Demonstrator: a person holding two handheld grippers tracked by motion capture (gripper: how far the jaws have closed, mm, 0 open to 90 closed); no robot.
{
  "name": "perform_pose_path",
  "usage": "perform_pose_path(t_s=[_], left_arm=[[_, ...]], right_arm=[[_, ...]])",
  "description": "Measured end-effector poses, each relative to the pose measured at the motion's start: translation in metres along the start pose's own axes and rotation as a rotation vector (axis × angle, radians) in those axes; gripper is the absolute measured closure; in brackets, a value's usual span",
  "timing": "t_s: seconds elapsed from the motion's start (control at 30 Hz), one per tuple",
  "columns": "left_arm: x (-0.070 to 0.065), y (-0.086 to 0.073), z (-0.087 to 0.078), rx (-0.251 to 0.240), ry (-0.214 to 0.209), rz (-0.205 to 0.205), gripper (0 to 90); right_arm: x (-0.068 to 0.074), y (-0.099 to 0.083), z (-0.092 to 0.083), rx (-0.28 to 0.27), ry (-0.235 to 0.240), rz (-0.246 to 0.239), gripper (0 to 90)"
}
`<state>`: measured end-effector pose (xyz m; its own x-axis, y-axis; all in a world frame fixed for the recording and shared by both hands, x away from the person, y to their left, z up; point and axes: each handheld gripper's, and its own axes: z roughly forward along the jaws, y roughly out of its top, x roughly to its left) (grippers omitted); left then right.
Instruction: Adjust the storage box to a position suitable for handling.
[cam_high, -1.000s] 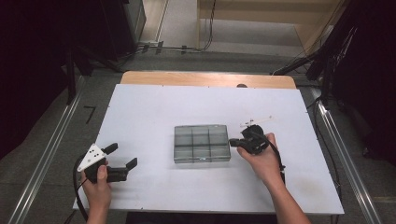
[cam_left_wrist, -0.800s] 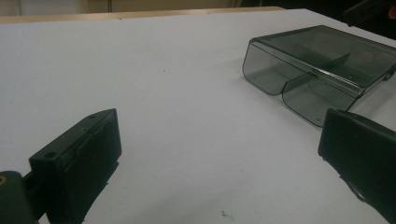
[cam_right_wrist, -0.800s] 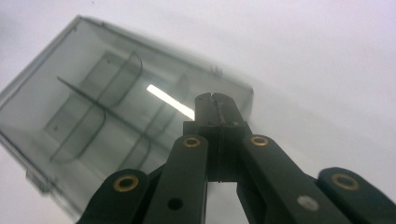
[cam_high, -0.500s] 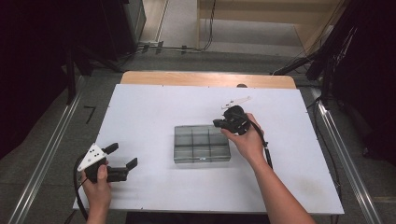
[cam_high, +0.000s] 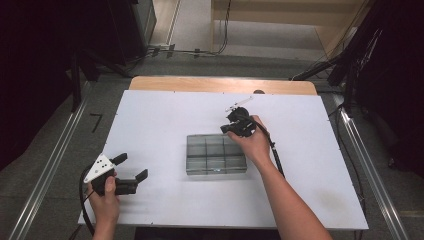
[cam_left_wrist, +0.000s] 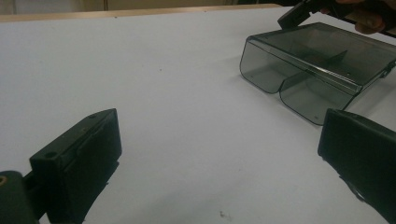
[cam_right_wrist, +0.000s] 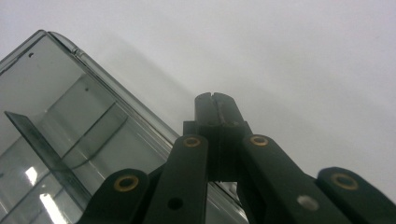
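Right gripper (cam_high: 231, 125), jaws closed empty, has shifted to the compartment box's (cam_high: 216, 155) far edge.

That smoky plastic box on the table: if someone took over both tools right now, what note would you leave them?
Left tool: open, holding nothing, low near the table's front left corner.
Right tool: jaws shut with nothing between them, tips at the far right corner of the compartment box.
Box: mid-table, smoky clear plastic, divided into compartments; they look empty.
Done: nothing visibly changed on the box yet.
Left: probably working that far edge with the shut tool.
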<state>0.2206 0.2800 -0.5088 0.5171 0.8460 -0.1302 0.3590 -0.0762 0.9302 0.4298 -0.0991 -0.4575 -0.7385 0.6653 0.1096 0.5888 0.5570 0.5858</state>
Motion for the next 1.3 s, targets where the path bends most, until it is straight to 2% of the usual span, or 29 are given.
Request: perform_pose_path(t_s=[0.13, 0.23, 0.5, 0.53, 0.77, 0.87, 1.0, 1.3], left_arm=[[0.000, 0.000, 0.000, 0.003, 0.000, -0.001, 0.0], [0.000, 0.000, 0.001, 0.005, 0.001, 0.000, 0.0], [0.000, 0.000, 0.001, 0.007, -0.005, 0.002, 0.0], [0.000, 0.000, 0.001, 0.007, -0.006, 0.002, 0.0], [-0.001, 0.000, 0.000, 0.005, -0.015, 0.013, 0.0], [-0.001, 0.000, 0.001, 0.005, -0.016, 0.013, 0.0], [-0.001, 0.000, 0.001, 0.005, -0.020, 0.015, 0.0], [-0.004, 0.001, 0.002, 0.013, -0.042, 0.026, 0.0]], right_arm=[[0.005, 0.008, 0.006, 0.029, 0.025, -0.001, 88.1], [0.007, 0.012, 0.010, 0.055, 0.020, 0.005, 88.1], [0.007, 0.013, 0.011, 0.073, 0.042, 0.031, 88.2], [0.007, 0.012, 0.011, 0.077, 0.043, 0.015, 88.1], [0.013, 0.005, 0.008, 0.076, 0.055, 0.015, 88.2], [0.017, 0.001, 0.005, 0.076, 0.062, -0.006, 88.2], [0.019, -0.004, 0.002, 0.075, 0.083, -0.005, 88.2], [0.029, -0.014, -0.004, 0.083, 0.122, -0.041, 88.2]])
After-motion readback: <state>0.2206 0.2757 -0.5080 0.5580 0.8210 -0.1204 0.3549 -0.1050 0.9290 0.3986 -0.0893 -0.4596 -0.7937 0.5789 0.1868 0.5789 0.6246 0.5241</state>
